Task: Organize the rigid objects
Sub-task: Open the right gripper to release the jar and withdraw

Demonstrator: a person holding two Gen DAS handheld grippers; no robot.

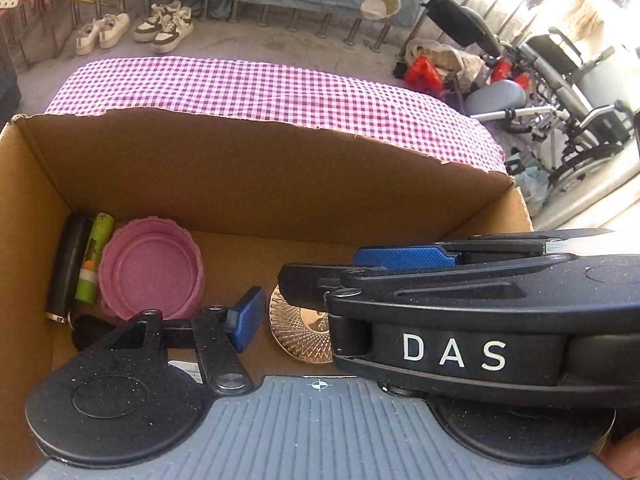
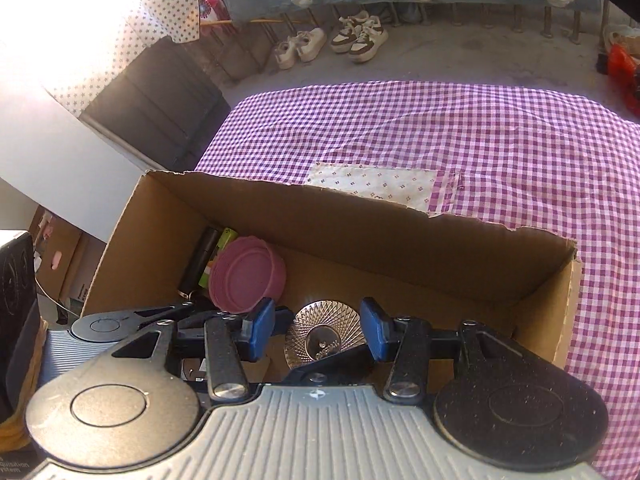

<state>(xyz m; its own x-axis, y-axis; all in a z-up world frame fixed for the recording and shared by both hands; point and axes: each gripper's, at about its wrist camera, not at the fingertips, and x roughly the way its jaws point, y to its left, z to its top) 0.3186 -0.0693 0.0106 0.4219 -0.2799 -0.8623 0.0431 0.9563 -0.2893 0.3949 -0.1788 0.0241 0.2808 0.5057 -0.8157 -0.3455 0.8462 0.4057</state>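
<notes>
Both tongs hang over the cardboard box (image 2: 540, 280) on the checked tabletop (image 2: 440, 132). Right tongs (image 2: 318, 330) — blue pads apart, straddling the faceted metallic disc (image 2: 320, 330) on the box floor, no contact discernible. Left tongs (image 1: 304, 312): only one pad visible, the other hidden behind the right tongs crossing in front, so their state cannot be told. Against the box's left wall lie a black cylinder (image 1: 66, 260), a green tube (image 1: 94, 258) and a pink lid (image 1: 152, 268), side by side.
</notes>
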